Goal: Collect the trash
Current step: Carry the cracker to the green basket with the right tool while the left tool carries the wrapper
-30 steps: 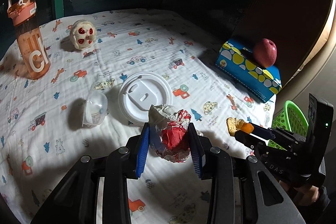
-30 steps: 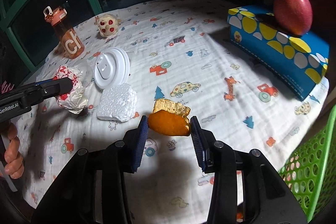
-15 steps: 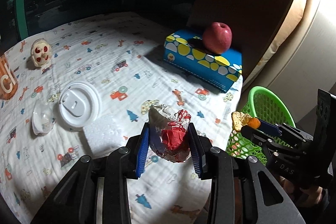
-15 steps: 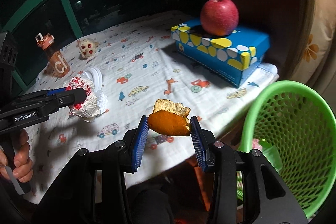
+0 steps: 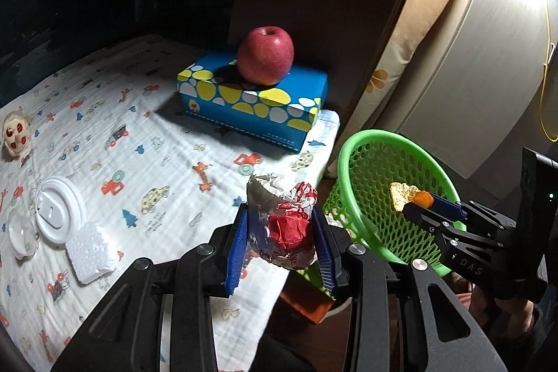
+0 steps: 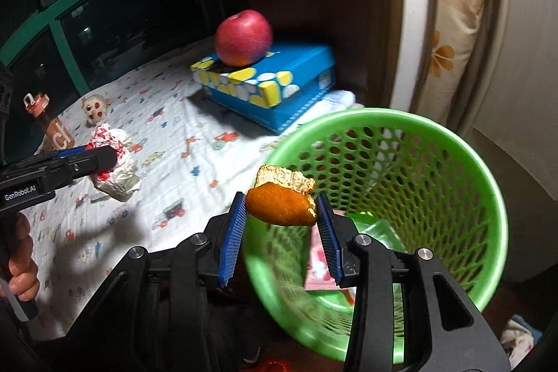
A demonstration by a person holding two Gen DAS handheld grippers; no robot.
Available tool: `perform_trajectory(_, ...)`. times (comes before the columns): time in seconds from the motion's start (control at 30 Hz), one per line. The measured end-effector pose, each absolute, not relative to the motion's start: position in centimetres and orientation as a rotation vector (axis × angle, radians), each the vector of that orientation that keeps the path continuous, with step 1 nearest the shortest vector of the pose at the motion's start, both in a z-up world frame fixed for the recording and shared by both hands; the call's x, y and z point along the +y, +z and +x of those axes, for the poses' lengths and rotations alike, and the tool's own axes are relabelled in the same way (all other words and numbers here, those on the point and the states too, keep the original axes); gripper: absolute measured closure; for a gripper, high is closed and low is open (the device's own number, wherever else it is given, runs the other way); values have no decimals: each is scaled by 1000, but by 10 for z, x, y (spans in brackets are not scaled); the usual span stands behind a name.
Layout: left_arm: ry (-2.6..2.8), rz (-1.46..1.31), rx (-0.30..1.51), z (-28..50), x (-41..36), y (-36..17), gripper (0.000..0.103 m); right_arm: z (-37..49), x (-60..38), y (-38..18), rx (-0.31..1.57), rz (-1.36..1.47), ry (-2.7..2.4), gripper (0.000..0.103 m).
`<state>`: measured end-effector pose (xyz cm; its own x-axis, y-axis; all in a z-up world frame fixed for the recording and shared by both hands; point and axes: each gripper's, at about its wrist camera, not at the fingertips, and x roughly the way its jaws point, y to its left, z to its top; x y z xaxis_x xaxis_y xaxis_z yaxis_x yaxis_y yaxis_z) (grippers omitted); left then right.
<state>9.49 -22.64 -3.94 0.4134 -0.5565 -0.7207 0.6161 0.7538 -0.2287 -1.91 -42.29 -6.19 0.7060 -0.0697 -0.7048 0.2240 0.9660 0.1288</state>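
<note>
Dark room, night windows behind, and a surface under a white cloth (image 5: 167, 128) printed with little cars. My left tongs (image 5: 280, 232) are clamped on a crumpled foil-and-red wrapper (image 5: 284, 225), hanging at the near corner of the cloth, just short of the green mesh basket (image 6: 481, 183). My right tongs (image 6: 280, 222) are clenched on an orange peel (image 6: 279, 206), pith side up, sitting over the basket's near rim in the right view.

Outward from there: a white foam chunk (image 5: 90, 251), a white cup lid (image 5: 57, 210) and a clear plastic dome (image 5: 22, 232) lie on the cloth, uncollected. Further back, a red apple (image 5: 265, 54) rests on a blue tissue box (image 5: 258, 100); a small doll head (image 5: 15, 133) and an orange bottle (image 6: 48, 124) sit near the far edge.

Risks, as I read it: let go of the peel now and it may clip the rim and drop outside, since it looks only just over the edge. The wrapper is not above the opening at all; release here and it lands on the floor. Both tongs converging could also knock together.

Hard to tell: what the pink-and-green stuff in the basket is, and what the reddish thing below the surface's corner is.
</note>
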Motion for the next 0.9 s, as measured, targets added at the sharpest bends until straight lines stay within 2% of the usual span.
perform_trajectory(0.57,-855,156,848,75,-302,-21,68,-56,-492,-72,777,265,-317,59)
perform_trajectory(0.63,-865,161,850,73,-309,-21,68,-58,-497,-73,779,269,-326,58)
perform_trajectory(0.7,-873,167,852,71,-315,-21,68,-62,-501,-73,773,275,-337,50)
perform_trajectory(0.9,-896,192,872,66,-335,-28,68,-71,-508,-72,765,285,-353,48)
